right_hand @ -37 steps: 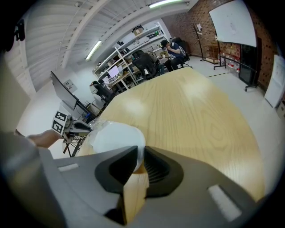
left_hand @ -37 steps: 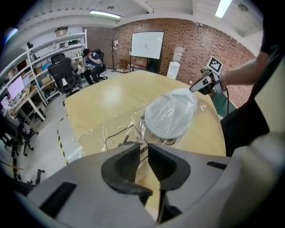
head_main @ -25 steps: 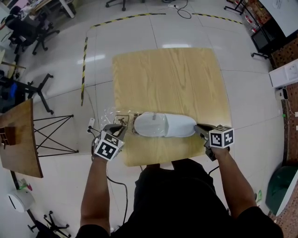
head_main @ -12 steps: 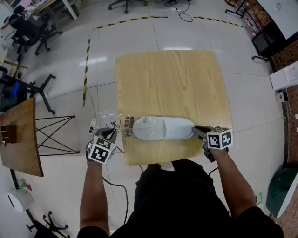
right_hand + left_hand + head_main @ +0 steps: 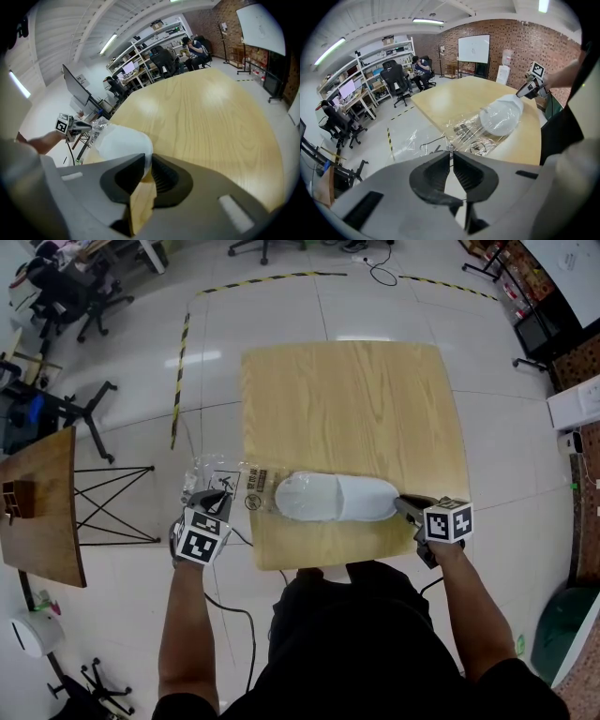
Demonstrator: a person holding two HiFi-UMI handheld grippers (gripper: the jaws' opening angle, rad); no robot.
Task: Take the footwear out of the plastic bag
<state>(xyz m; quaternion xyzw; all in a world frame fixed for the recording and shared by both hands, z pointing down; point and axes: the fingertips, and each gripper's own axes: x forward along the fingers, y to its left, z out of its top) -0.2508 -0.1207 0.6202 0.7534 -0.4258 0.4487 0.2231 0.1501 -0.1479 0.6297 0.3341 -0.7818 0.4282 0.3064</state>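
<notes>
- A white slipper (image 5: 337, 498) lies on its side-to-side length across the wooden tabletop (image 5: 347, 399), close to the tabletop's near edge.
- The slipper's end nearer the tabletop's right edge is bare. Its other end sits inside the mouth of a clear plastic bag (image 5: 225, 482).
- The bag is pulled out flat from there and runs over the tabletop's left edge, so its printed part hangs in the air just off the tabletop.
- My left tool (image 5: 220, 502) is off the tabletop, just beyond its near left corner, and points steeply down.
- In the left gripper view its jaws have just been closing. They now stand almost together, with the thin edge of the bag (image 5: 464, 133) pinched at their tips, so my left tool (image 5: 451, 152) is gripping the bag.
- My right tool (image 5: 401, 505) is at the tabletop's near right corner, angled down toward the wood.
- In the right gripper view its jaws are clamped on the slipper's (image 5: 124, 140) bare end. The white fabric fills the gap at the tips of the right tool (image 5: 146, 157).
- The bag's film looks taut between my two tools, above the tabletop's near edge.
- A second wooden table (image 5: 42, 502) stands well apart from the tabletop's left edge.
- Yellow-and-black tape (image 5: 183, 362) runs along the floor beyond the tabletop's far left corner.
</notes>
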